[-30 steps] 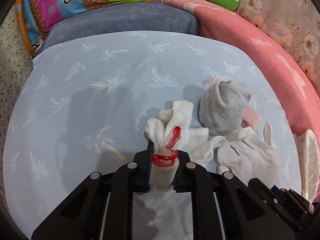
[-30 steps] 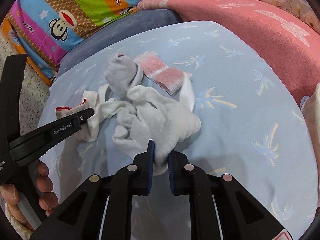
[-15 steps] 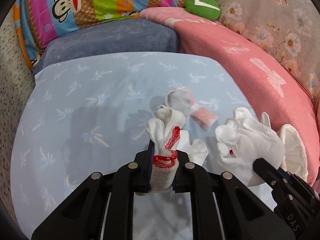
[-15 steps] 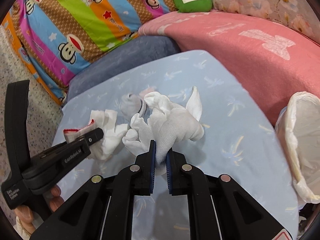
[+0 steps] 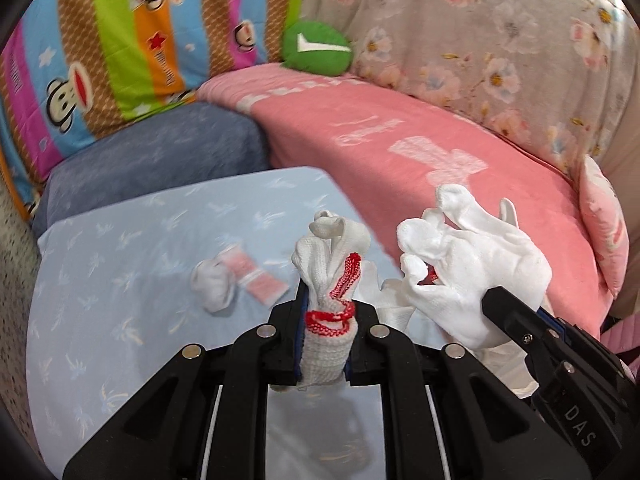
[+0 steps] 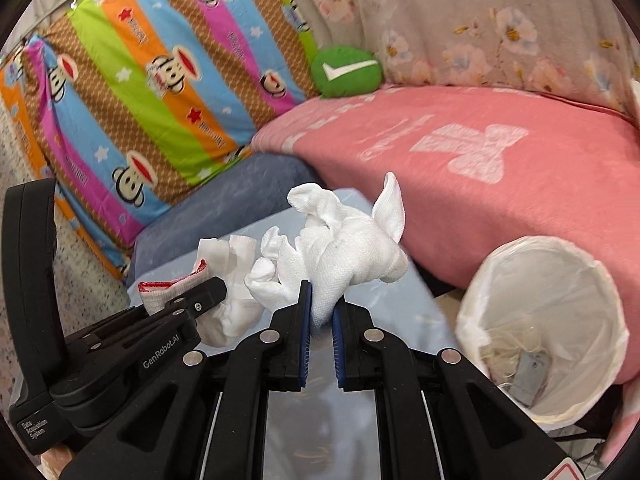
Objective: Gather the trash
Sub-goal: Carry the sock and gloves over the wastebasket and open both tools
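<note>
Left tongs [image 5: 324, 344] pinch a red-trimmed knit glove [image 5: 332, 280] by its cuff, clear of the table [image 5: 120, 280]. Right tongs [image 6: 320, 320] pinch a bunched white glove [image 6: 344, 248], also aloft.

Risk: both grips are on loose cloth near its edge; a swing toward the lined trash bin [image 6: 552, 320] could let a glove slip or snag on the bin's liner rim.

On the palm-print blue table sheet: a balled grey sock [image 5: 214, 284] touching a pink packet [image 5: 256, 276]. Beyond: pink blanket [image 5: 400, 148], monkey-print cushion [image 5: 120, 48], green pillow [image 5: 316, 50].
</note>
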### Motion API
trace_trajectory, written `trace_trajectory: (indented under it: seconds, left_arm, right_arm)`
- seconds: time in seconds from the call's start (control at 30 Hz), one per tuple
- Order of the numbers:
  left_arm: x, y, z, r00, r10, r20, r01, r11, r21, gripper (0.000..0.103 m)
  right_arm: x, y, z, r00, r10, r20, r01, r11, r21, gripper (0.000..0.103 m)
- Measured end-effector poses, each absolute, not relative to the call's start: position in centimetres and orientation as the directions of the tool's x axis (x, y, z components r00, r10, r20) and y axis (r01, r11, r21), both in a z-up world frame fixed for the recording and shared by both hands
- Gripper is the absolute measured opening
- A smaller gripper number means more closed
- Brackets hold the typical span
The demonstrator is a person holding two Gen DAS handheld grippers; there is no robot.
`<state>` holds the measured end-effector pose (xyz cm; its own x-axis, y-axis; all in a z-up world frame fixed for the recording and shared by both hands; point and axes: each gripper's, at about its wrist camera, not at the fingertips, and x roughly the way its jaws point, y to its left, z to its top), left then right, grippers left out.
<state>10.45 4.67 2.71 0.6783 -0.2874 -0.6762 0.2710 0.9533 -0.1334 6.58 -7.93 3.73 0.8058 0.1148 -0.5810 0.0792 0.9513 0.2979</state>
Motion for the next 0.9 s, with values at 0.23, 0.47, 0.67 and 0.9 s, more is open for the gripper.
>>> trace_trajectory:
  seconds: [0.23,0.47,0.67,0.9]
  left_arm:
    - [9.4,-0.9,4.8,0.678,-0.353,-0.645,0.379,0.920,-0.106,0.013]
    - [8.3,-6.1,5.8,0.655,-0.408,-0.636,0.471,0.879,-0.080,0.013]
    - [7.1,-9.6,6.1,0.631,-0.444,-0.636,0.533,0.844,-0.060,0.013]
    - [6.3,-12.7,6.3,0.598,-0.475,-0.646,0.587,0.808,-0.051,0.013]
  right_arm:
    - [4.0,-14.3,5.8,0.845,0.029,-0.534,0.169,0.933,0.318,0.009]
    - [1.0,-20.4,6.7,0.860,-0.057,-0.507,0.261,0.903,0.340,0.009]
    - [-1.3,-24.3,6.5,0.859,-0.113,-0.499,0.323,0.876,0.358,0.009]
    - [-2.9,-27.0,6.0,0.853,-0.152,-0.499,0.371,0.850,0.374,0.009]
